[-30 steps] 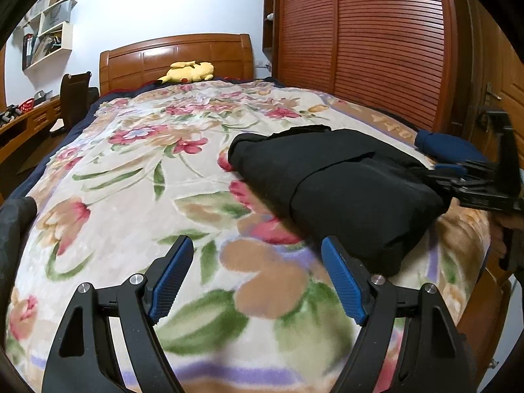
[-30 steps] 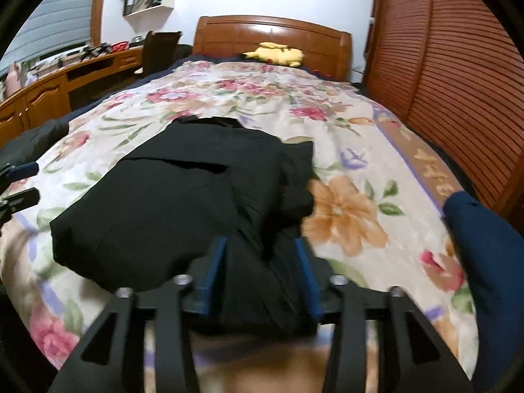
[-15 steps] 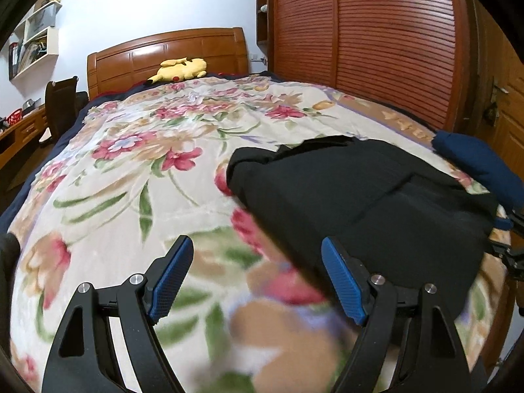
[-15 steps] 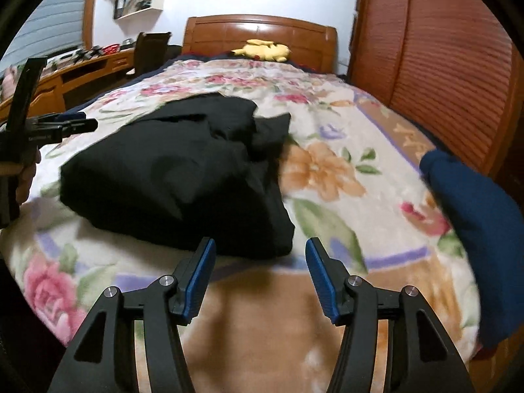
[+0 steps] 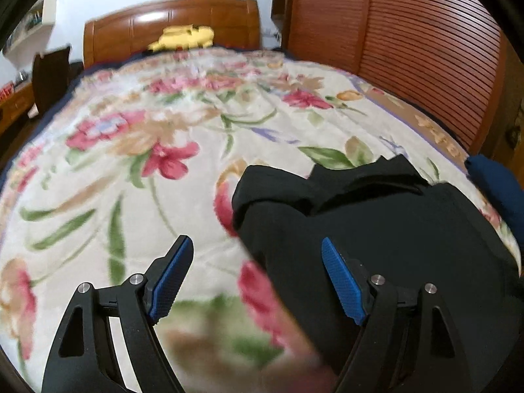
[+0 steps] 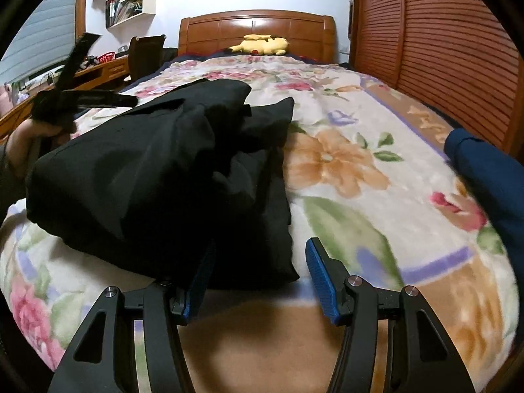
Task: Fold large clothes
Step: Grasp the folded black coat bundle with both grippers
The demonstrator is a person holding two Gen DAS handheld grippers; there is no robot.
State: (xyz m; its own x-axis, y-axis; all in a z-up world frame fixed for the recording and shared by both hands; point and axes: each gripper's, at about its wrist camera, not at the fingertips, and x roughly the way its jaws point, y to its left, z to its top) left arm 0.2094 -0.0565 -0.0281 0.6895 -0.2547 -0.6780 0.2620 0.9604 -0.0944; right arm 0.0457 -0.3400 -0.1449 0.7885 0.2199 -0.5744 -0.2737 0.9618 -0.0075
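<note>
A black garment lies folded in a thick bundle on the floral blanket near the foot of the bed. It also shows in the right wrist view. My left gripper is open above the bundle's left edge, its right finger over the black cloth. My right gripper is open at the bundle's near right corner, holding nothing. The left gripper shows blurred in the right wrist view, at the bundle's far left.
A dark blue garment lies at the bed's right edge, also in the left wrist view. A yellow plush toy sits by the wooden headboard. A slatted wardrobe stands right; a desk left.
My right gripper has let go of the black garment, opened and drawn back. My left gripper has swung right, over the bundle's left edge. The bundle rests on the blanket.
</note>
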